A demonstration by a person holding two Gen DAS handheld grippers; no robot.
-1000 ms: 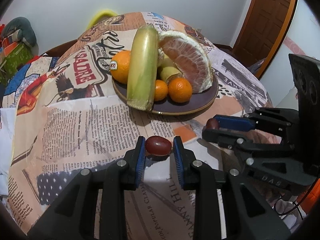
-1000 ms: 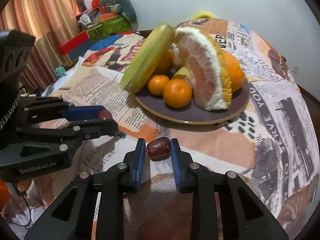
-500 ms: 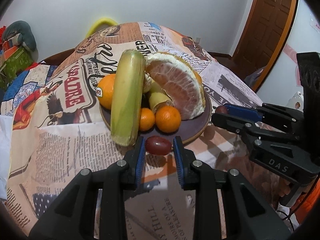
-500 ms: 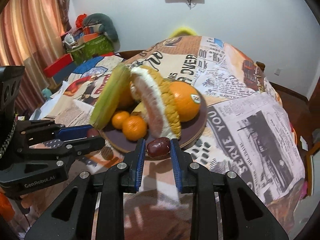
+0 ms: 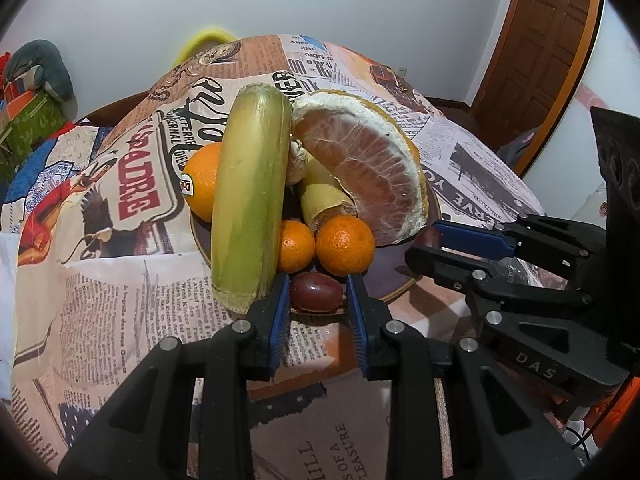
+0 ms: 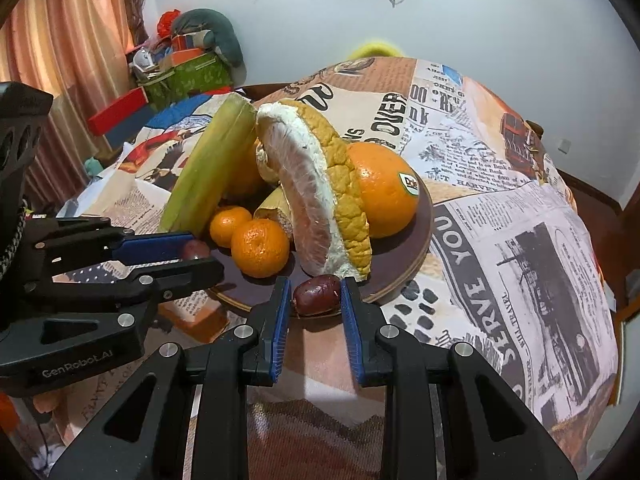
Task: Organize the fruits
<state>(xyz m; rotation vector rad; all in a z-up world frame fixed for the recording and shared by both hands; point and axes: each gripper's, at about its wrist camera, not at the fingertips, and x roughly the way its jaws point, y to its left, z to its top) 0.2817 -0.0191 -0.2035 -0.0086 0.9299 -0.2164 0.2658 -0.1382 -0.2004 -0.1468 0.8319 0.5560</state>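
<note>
Both claws are closed on fruit: a small dark-red oval date (image 5: 316,292) is clamped in the left gripper (image 5: 316,300), another date (image 6: 317,294) in the right gripper (image 6: 316,300), each at the near rim of the round brown plate (image 6: 416,256). Oranges, mandarins, pomelo wedge and green cane pieces are already piled there; only releasing the dates appears left.

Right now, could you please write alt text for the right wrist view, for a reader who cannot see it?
The right claw grips a small dark red fruit at the near rim of a brown plate piled with oranges, a pomelo wedge and a green stalk. The left claw, holding another red fruit, reaches in from the left.
</note>
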